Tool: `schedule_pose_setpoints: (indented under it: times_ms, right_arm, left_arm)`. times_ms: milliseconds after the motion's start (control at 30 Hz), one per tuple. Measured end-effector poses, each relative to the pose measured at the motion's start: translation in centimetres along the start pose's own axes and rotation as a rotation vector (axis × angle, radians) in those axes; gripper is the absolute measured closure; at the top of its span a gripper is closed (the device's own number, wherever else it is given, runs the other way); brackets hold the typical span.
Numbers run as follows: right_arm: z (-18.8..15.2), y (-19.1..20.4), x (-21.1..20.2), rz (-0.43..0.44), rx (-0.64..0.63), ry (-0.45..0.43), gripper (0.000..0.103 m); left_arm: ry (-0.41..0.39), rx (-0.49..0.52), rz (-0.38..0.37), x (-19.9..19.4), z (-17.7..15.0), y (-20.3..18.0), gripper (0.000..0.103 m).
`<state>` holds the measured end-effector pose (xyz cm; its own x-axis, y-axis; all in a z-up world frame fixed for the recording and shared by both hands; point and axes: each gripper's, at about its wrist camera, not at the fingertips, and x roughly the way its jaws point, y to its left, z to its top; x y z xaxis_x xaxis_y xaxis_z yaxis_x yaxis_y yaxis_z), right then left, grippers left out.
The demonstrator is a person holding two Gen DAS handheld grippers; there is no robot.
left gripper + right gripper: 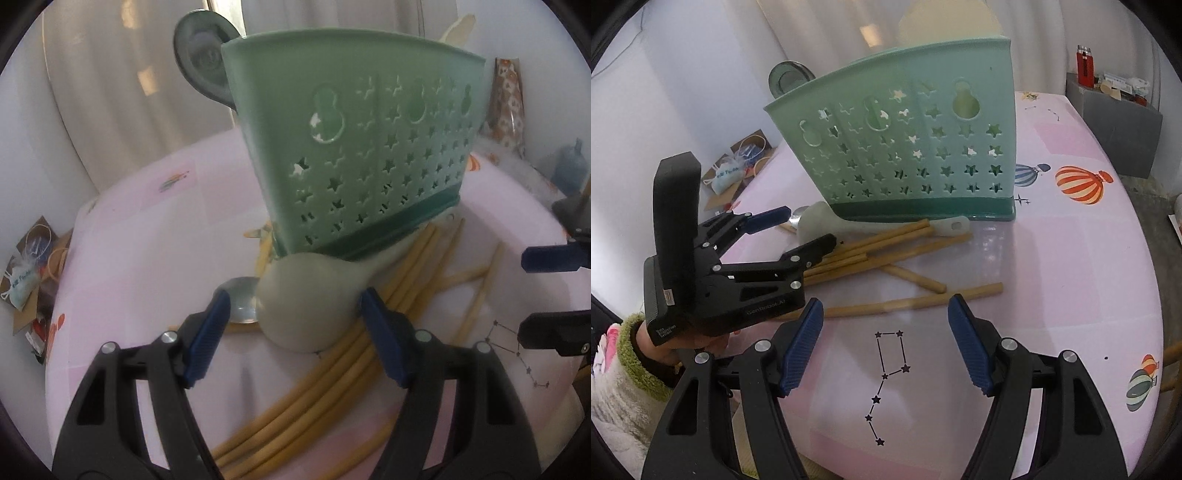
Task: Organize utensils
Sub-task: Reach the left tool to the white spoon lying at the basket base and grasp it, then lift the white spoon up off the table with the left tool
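Pink cloth printed with balloons and star lines covers the tabletop (1071, 266). Left gripper (295, 306) stands wide around the bowl of a pale ladle (303, 306); whether its pads touch is unclear. Right gripper (884, 317) is spread wide over bare cloth, holding nothing. Bamboo chopsticks (871, 254) lie scattered beyond it, the ladle across them, against the green star-cut utensil holder (905, 147) toward the far edge.

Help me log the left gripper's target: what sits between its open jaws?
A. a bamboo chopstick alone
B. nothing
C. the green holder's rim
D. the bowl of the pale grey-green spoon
D: the left gripper straddles the pale spoon bowl, lying on the chopsticks.
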<state>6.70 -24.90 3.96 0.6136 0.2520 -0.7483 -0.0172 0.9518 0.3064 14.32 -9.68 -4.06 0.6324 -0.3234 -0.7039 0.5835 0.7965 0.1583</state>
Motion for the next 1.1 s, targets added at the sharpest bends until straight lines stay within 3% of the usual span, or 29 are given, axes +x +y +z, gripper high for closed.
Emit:
schedule_pose_setpoints:
  times_ms: [100, 167, 233, 300, 500, 633, 800, 933, 1100]
  right_arm:
    - [-0.1, -0.1, -0.1, 0.004, 0.001, -0.005, 0.035]
    - [-0.1, -0.4, -0.2, 0.007, 0.007, -0.008, 0.035]
    - [0.0, -0.7, -0.3, 0.007, 0.012, -0.011, 0.035]
    - [0.1, -1.0, -0.4, 0.009, 0.019, -0.012, 0.035]
    - [0.2, -1.5, -0.3, 0.025, 0.034, -0.013, 0.035]
    - [0.2, -1.3, -0.2, 0.026, 0.027, -0.016, 0.035]
    - [0.2, -1.5, -0.4, 0.028, 0.03, -0.016, 0.035]
    - [0.2, -1.5, -0.4, 0.025, 0.032, -0.015, 0.035]
    - [0.1, -1.6, -0.3, 0.023, 0.038, -0.013, 0.035]
  left_arm:
    - [0.021, -0.013, 0.009, 0.5, 0.1, 0.2, 0.049]
    - [0.012, -0.028, 0.026, -0.2, -0.1, 1.0, 0.052]
    - [-0.006, -0.048, 0.037, -0.8, -0.1, 1.6, 0.068]
    - [-0.022, -0.078, 0.035, -1.5, -0.3, 2.4, 0.077]
    - [-0.027, -0.161, 0.02, -1.6, -0.9, 4.9, 0.081]
    - [-0.036, -0.205, -0.042, -1.2, -1.2, 6.2, 0.081]
    - [-0.03, -0.183, -0.063, -0.3, -0.8, 6.1, 0.081]
    - [-0.031, -0.15, -0.022, 0.1, -0.4, 5.6, 0.096]
    - [-0.083, -0.077, 0.061, -0.9, -0.3, 4.5, 0.101]
